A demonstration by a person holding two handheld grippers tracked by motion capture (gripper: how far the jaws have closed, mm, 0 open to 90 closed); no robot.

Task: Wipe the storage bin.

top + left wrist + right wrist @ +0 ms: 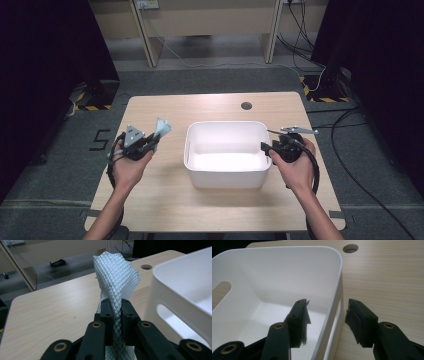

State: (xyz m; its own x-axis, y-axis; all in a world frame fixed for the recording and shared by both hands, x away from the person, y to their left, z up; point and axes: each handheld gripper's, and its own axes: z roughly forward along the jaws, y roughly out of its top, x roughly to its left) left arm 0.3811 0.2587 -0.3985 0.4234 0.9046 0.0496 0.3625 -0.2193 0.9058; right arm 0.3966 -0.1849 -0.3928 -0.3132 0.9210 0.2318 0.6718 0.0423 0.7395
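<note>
A pale blue quilted cloth (115, 277) stands bunched up between the jaws of my left gripper (115, 312), which is shut on it. From above, that left gripper (150, 139) holds the cloth (162, 127) over the table, left of the white bin (227, 180). My right gripper (327, 322) is open and straddles the bin's right wall (335, 300), one jaw inside and one outside. In the high view this right gripper (267, 147) sits at the bin's right rim. The bin looks empty inside.
The wooden table (165, 205) has a round cable hole (246, 105) behind the bin. Cables (350, 165) trail on the floor to the right, and desk legs (145, 35) stand beyond the far edge.
</note>
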